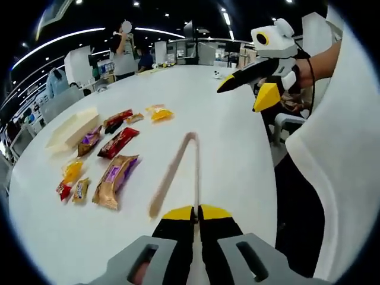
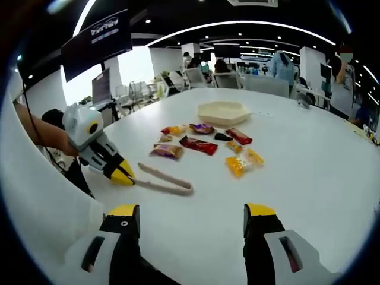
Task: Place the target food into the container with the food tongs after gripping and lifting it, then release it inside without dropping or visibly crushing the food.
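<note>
Beige food tongs [image 1: 191,155] lie over the white table [image 1: 237,154], hinge end away from me. My left gripper [image 1: 196,211] is shut on the end of one tong arm; the other arm splays out to the left. Left of the tongs lie several wrapped snacks, among them a gold-purple packet [image 1: 116,178] and a red packet [image 1: 119,142]. A beige tray container [image 1: 72,128] sits beyond them. My right gripper [image 2: 193,211] is wide open and holds nothing, above the table short of the tongs [image 2: 166,181], packets [image 2: 199,144] and container [image 2: 224,111]. It hovers at upper right [image 1: 246,94].
The person's white sleeve [image 1: 332,178] covers the right side. The table's edge [image 1: 270,148] curves close to the body. People [image 1: 123,53] and chairs [image 2: 261,84] stand beyond the far edge. Yellow packets [image 2: 243,161] lie right of the group.
</note>
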Action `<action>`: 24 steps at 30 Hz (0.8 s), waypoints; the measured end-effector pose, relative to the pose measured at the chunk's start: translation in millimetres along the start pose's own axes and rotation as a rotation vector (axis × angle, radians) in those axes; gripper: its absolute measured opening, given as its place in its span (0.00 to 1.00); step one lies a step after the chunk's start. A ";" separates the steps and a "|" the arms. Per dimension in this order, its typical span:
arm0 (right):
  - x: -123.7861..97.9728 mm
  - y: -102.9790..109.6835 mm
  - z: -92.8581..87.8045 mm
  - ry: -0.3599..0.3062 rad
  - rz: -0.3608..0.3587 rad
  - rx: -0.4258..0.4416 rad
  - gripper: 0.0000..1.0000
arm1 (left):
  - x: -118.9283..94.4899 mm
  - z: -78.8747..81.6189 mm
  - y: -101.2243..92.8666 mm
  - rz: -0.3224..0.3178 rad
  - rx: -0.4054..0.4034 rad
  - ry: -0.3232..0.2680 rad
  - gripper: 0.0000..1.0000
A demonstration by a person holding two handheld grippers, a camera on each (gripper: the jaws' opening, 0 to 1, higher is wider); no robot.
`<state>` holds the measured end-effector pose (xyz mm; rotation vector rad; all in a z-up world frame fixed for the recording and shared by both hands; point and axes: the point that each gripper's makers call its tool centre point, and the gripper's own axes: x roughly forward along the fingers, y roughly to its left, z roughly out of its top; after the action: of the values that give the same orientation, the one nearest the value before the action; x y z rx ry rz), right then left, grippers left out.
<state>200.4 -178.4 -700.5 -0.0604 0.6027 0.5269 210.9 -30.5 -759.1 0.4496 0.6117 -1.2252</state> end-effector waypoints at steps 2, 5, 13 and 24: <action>1.6 0.3 2.6 -0.005 0.003 0.001 0.72 | -0.1 0.0 0.5 -0.002 -0.007 -0.001 0.00; 5.5 1.6 8.4 -0.006 0.010 -0.008 0.72 | 0.1 0.4 0.8 -0.007 -0.019 -0.001 0.00; 8.2 3.8 15.0 -0.012 0.019 -0.021 0.72 | 0.7 -0.4 -0.2 0.004 -0.040 0.015 0.00; 7.9 3.0 15.2 -0.005 0.019 -0.021 0.71 | 1.9 -0.2 -2.5 0.043 0.069 0.109 0.00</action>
<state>212.5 -169.1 -692.0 -0.0730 0.5936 0.5512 208.9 -32.5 -760.5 0.5875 0.6510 -1.1894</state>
